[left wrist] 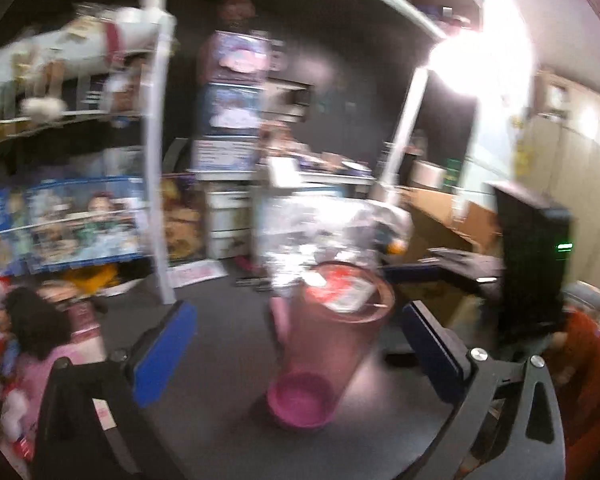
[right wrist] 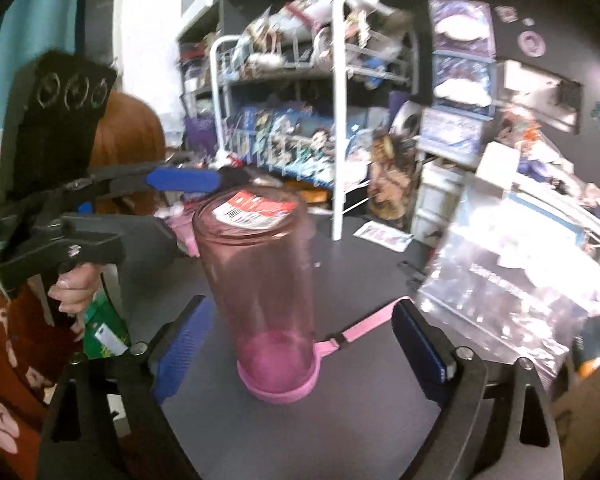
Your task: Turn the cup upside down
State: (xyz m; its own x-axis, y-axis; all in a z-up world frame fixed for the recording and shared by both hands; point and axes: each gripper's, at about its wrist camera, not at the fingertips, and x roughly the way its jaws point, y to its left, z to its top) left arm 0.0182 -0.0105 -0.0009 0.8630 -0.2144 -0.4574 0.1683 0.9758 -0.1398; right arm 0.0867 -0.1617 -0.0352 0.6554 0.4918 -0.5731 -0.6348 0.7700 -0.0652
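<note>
You are working on a dark grey table (right wrist: 360, 400) in a crowded room, with a white wire rack (right wrist: 338, 128) of boxed toys behind the cup and a clear plastic bag (right wrist: 512, 292) to the right of the cup in the right wrist view.

The pink see-through cup (right wrist: 266, 300) stands on the table with its lid end down: the solid pink lid (right wrist: 278, 390) rests on the surface, and the flat base carrying a red and white label (right wrist: 256, 208) faces up. A pink strap (right wrist: 364, 326) runs from the lid toward the bag, lying on the table.

Your right gripper (right wrist: 300, 352) sits low with the cup between its 2 blue-padded fingers (right wrist: 182, 354). They are spread wide and neither pad touches the cup.

In the left wrist view, which is blurred, the cup (left wrist: 324, 344) appears between the 2 fingers of your left gripper (left wrist: 296, 344), whose blue pads (left wrist: 162, 354) are also spread apart and clear of the cup. From the right wrist view, that left gripper (right wrist: 180, 180) is to the left of the cup, with 1 blue pad reaching toward the cup's upturned base; whether it touches there cannot be told. Your hand (right wrist: 74, 286) grips its handle.
</note>
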